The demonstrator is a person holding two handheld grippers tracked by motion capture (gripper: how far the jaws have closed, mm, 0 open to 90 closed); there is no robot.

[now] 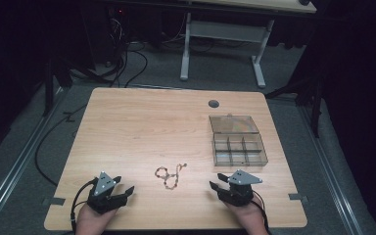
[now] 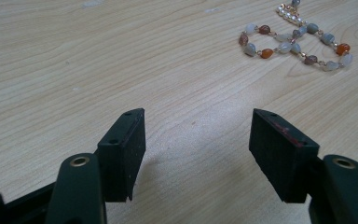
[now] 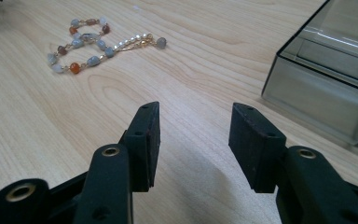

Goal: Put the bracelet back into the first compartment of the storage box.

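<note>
A dim room with grey carpet surrounds a light wood-grain table (image 1: 142, 122); beyond its far edge stands a white-legged desk (image 1: 223, 36), and dark cables (image 1: 127, 63) trail over the floor on the far left. A round grommet hole (image 1: 213, 103) sits near the table's far edge.

On the right half of the table rests a smoky clear plastic compartment box (image 1: 239, 149), its lid (image 1: 233, 124) thrown back flat toward the far side, its six compartments showing. In the right gripper view its near wall (image 3: 321, 100) rises just right of the jaws. What the compartments hold is too small to make out.

A beaded bracelet (image 1: 169, 176) lies loose on the wood about midway between the two tools, curled in loops of grey, white and orange-brown stones with a short pale chain tail; in the left gripper view it sits at the upper right (image 2: 293, 42), partly cut off by the top edge, and in the right gripper view at the upper left (image 3: 91, 44). Bare wood lies between it and either tool.

The left gripper (image 1: 125, 191) rests near the front edge, jaws spread wide on nothing (image 2: 196, 149). The right gripper (image 1: 218, 182) lies opposite, just near of the box, jaws likewise apart and empty (image 3: 193, 140). The person's hands are cut off by the bottom edge.
</note>
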